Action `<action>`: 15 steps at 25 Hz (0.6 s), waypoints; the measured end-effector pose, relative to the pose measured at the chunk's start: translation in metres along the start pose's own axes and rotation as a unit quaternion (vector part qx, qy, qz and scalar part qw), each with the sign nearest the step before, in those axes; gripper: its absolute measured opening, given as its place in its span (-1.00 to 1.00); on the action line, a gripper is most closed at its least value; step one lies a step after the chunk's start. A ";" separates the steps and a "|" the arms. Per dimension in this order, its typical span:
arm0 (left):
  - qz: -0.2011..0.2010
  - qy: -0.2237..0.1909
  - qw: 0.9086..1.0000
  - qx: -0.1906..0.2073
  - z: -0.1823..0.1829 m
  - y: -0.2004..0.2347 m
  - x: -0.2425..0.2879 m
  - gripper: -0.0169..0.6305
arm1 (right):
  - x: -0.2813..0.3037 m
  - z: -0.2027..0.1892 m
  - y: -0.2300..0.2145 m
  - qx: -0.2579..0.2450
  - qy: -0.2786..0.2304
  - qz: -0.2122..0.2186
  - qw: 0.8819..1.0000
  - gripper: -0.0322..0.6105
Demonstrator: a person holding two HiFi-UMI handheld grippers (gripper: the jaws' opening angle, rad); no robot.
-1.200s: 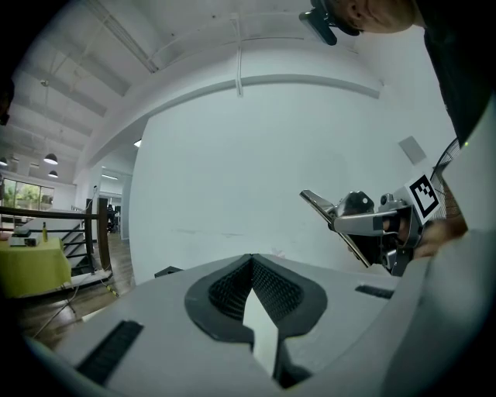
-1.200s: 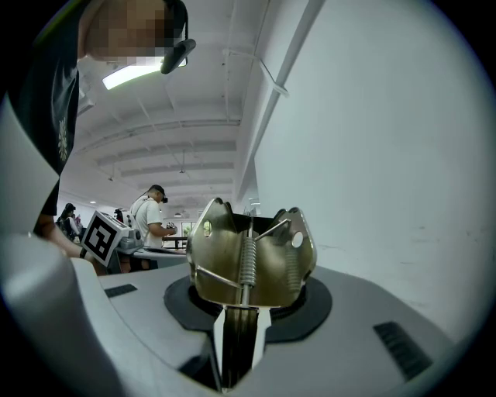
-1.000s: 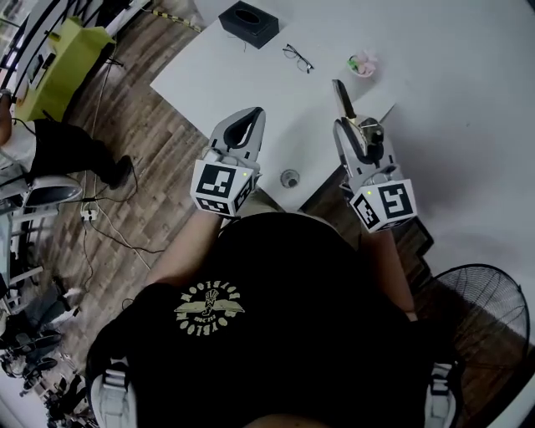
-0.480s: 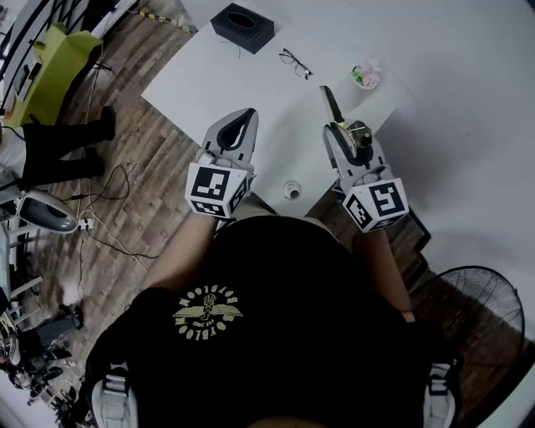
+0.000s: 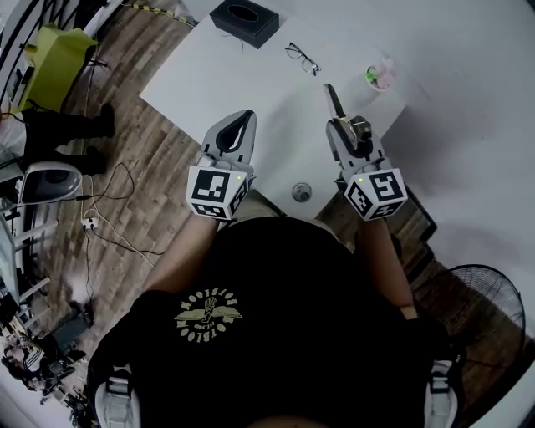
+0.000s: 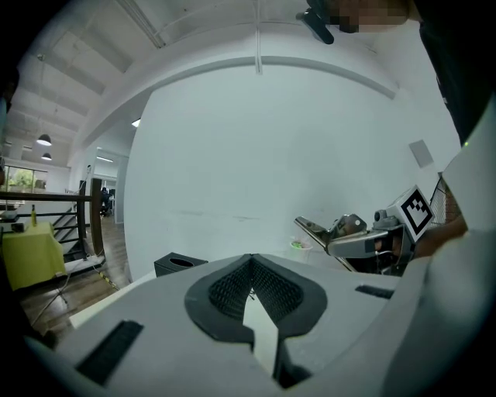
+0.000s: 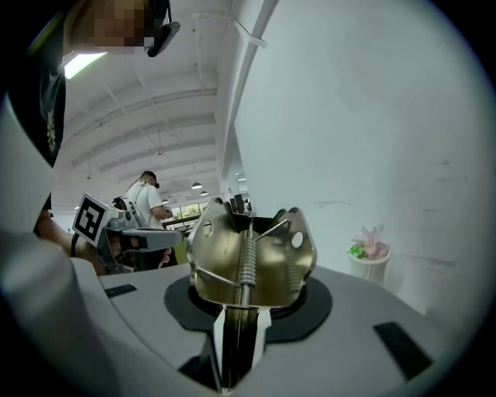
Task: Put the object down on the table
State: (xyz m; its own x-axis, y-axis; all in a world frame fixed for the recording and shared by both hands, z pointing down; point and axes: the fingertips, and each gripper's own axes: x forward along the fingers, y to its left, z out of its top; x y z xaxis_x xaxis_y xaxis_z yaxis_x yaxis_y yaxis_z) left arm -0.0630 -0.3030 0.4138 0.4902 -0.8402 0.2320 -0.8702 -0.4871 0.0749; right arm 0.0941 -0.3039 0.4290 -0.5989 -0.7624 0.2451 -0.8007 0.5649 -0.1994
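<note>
The metal spring clamp (image 7: 252, 260) sits pinched between the fingers of your right gripper (image 5: 349, 138). Its sprung end faces you and its long arm (image 5: 333, 99) pokes out toward the far side. In the head view it lies over the near right part of the white bench (image 5: 242, 75); whether it touches the surface cannot be told. Your left gripper (image 5: 242, 119) is level with it to the left, near the bench's left edge, with its 2 fingers (image 6: 232, 283) pressed together on nothing. Far of the clamp lie a pair of glasses (image 5: 302, 58) and, to the right, a small potted plant (image 5: 379, 77). A black box (image 5: 243, 18) stands at the far corner, and a small round object (image 5: 302, 192) rests by the near edge between your grippers.
</note>
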 end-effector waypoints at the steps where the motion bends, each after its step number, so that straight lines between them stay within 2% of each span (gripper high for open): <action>1: -0.002 0.003 1.000 -0.001 -0.003 0.002 0.002 -0.93 | 0.004 -0.007 -0.003 0.003 0.006 -0.002 1.000 -0.56; 15: -0.014 0.030 0.999 -0.008 -0.025 0.017 0.028 -0.93 | 0.047 -0.103 -0.036 0.057 0.091 -0.017 0.994 -0.56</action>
State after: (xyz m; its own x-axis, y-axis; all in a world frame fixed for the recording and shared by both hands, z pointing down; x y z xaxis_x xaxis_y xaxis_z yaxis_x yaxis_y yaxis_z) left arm -0.0656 -0.3289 0.4463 0.5108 -0.8106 0.2865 -0.8572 -0.5056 0.0977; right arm 0.0935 -0.3280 0.5451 -0.5729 -0.7045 0.4188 -0.8196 0.4926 -0.2925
